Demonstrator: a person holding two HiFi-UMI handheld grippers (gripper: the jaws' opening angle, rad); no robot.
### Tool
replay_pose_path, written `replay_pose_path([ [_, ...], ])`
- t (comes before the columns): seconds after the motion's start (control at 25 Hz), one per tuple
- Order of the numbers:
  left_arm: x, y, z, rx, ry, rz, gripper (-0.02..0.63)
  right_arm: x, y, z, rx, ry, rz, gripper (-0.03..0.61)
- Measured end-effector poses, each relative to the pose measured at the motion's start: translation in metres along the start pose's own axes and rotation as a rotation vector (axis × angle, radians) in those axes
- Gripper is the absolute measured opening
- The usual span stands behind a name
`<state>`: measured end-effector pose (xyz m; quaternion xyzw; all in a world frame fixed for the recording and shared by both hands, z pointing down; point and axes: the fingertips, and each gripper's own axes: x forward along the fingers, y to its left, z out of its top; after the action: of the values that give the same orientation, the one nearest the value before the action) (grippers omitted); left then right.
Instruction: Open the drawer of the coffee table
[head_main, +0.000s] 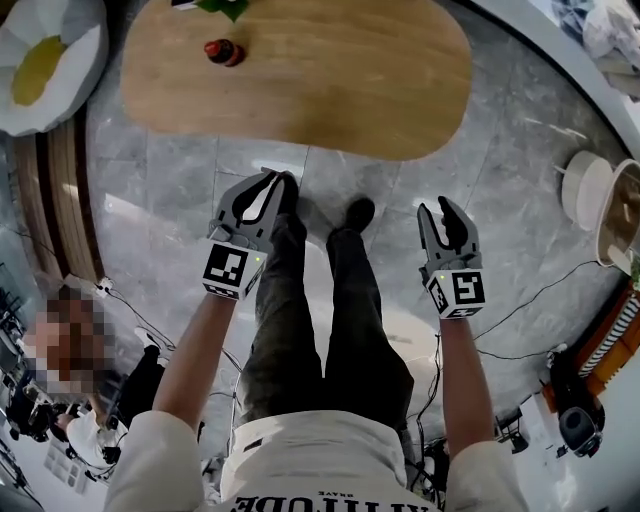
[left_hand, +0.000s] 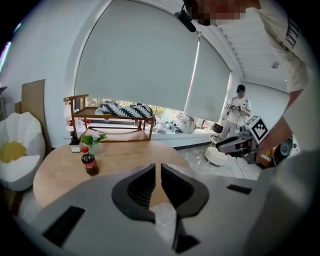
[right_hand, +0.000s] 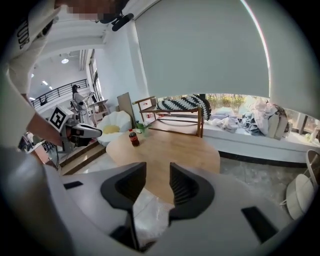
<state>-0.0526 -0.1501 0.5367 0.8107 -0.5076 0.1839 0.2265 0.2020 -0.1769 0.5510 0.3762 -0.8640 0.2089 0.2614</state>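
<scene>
Drawer was not seen; presumably set under the oval wooden worktop (head_main: 330, 80) ahead. It was judged stiff and sliding, best hooked at its front lip or handle. Left tool (head_main: 283, 180) was pressed together, right tool (head_main: 437, 207) partly spread, both empty, short of the worktop.

A home-like living room: an oval wooden coffee table (head_main: 330, 90) on a grey marble floor (head_main: 170, 175), a flower-shaped chair (head_main: 50, 60), and a cushioned wooden bench (left_hand: 112, 125) under big roller blinds (left_hand: 135, 55).
</scene>
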Motion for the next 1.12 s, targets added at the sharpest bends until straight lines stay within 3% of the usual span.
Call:
replay_pose_path([
  [0.28,0.035,0.024,-0.091,0.008,0.077,0.029,0.025,0.048,-0.009,-0.067,0.009,0.023,-0.010,0.160],
  [0.44,0.053,0.039,-0.136,-0.050,0.083,0.043,0.095,0.076,-0.009,-0.110,0.010,0.045,-0.007,0.167],
  [0.76,0.083,0.053,-0.190,-0.083,0.059,0.031,0.110,0.118,-0.020,-0.174,0.063,0.076,-0.006,0.204],
  [1.12,0.119,0.055,-0.244,-0.079,0.086,0.006,0.122,0.153,-0.036,-0.230,0.054,0.114,-0.020,0.249],
])
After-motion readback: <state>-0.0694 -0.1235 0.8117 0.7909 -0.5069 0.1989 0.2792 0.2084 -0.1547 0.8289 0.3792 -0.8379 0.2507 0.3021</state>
